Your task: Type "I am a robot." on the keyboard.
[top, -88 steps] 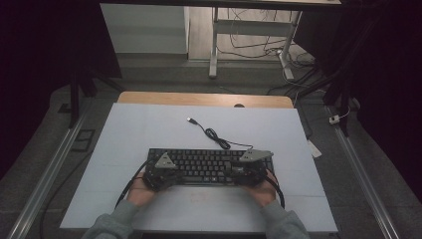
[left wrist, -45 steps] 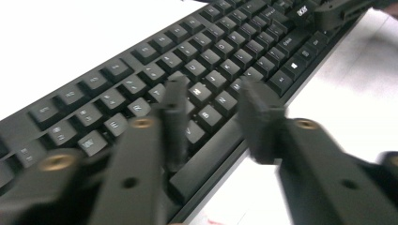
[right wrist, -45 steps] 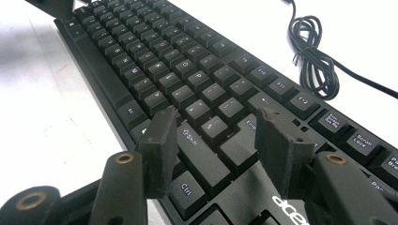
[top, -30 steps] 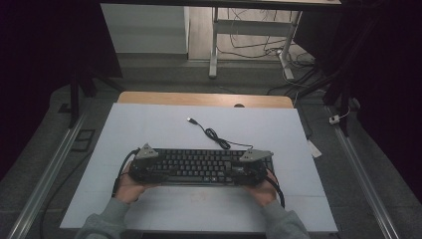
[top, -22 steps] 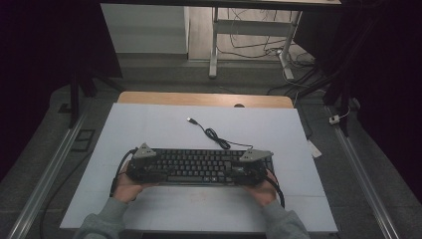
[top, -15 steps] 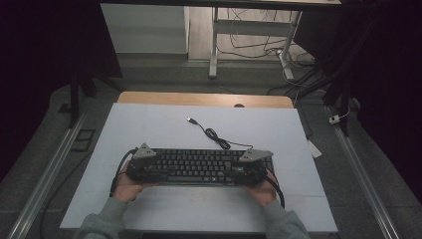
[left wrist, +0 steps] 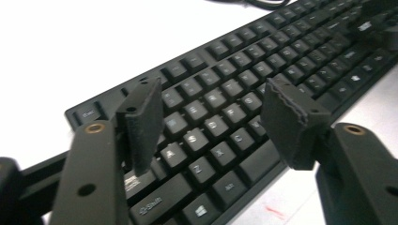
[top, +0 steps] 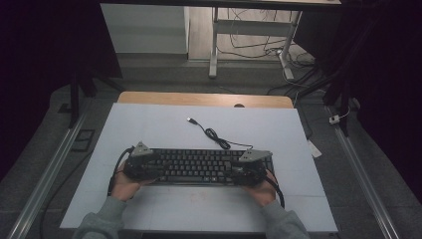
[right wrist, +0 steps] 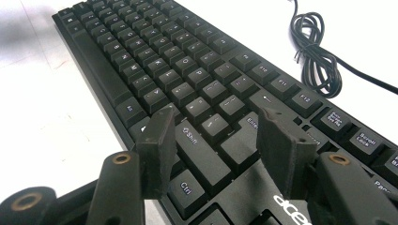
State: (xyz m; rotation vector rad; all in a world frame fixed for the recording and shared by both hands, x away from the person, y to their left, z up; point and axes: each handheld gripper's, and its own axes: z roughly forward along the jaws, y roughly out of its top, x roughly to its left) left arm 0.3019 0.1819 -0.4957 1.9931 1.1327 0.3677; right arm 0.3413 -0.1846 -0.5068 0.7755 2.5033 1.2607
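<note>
High view has the keyboard (top: 199,167) lying flat across the near half of the table (top: 149,124), its cable (top: 214,135) trailing away toward the far edge, so both ends sit within easy reach of the person. Left gripper (top: 142,167) hangs over the left-hand keys; its jaws have just been closing yet stand spread above the letter rows, pinching nothing. Right gripper (top: 251,169) mirrors it at the other end, jaws apart over the Shift and Ctrl keys, gripping nothing — likely a two-ended hold being lined up.
</note>
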